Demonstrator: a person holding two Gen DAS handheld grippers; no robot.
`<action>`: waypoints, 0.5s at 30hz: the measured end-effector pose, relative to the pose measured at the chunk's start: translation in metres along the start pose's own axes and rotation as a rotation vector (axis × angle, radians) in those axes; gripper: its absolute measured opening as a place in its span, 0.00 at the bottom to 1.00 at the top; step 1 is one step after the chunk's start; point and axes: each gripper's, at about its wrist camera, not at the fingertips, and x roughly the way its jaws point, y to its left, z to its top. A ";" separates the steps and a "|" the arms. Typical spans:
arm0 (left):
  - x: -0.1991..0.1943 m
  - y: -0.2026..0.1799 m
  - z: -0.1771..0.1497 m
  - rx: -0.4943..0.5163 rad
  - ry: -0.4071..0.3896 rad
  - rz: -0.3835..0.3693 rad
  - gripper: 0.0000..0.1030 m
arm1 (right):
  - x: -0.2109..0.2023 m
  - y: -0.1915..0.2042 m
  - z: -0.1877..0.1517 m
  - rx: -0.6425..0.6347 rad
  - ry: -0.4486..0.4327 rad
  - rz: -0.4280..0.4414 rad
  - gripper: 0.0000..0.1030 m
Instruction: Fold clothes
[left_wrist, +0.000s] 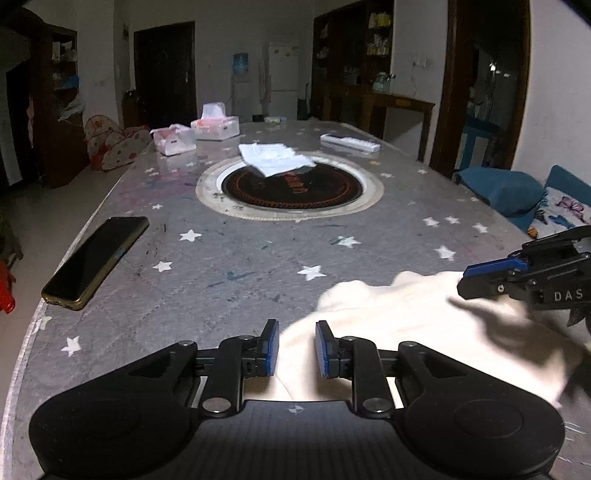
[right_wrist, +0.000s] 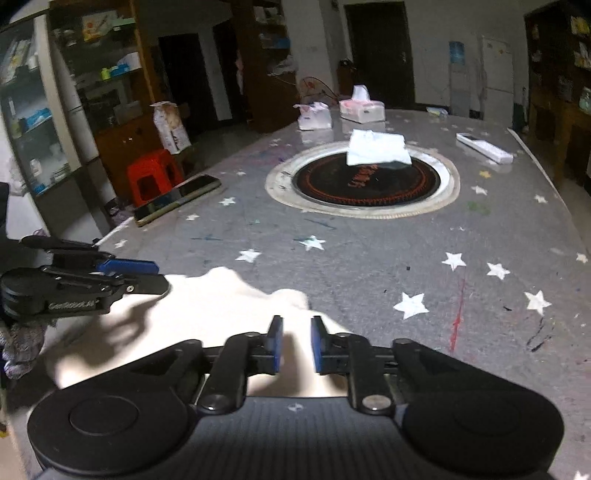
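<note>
Both claws sit low over the near end of the counter. We see the left claw with its blue pads parted a little, cream cloth showing in the gap, no pad pressing on it. Right claw the same: pads slightly apart above the cloth, nothing pinched. We note the cream garment lying rumpled on the grey, star-patterned surface beneath and between both claws. Farther out on the left, a dark phone lies near the counter edge. Mid-counter we see a round black inset with a folded white cloth overlapping its far rim. Beyond: two tissue packs and a white remote.
</note>
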 end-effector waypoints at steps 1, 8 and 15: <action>-0.006 -0.002 -0.002 0.004 -0.008 -0.008 0.24 | -0.006 0.004 -0.002 -0.012 0.000 0.007 0.18; -0.043 -0.026 -0.028 0.021 -0.030 -0.071 0.26 | -0.038 0.038 -0.032 -0.108 0.004 0.027 0.28; -0.056 -0.038 -0.056 0.025 -0.015 -0.061 0.26 | -0.049 0.058 -0.063 -0.183 0.004 -0.009 0.28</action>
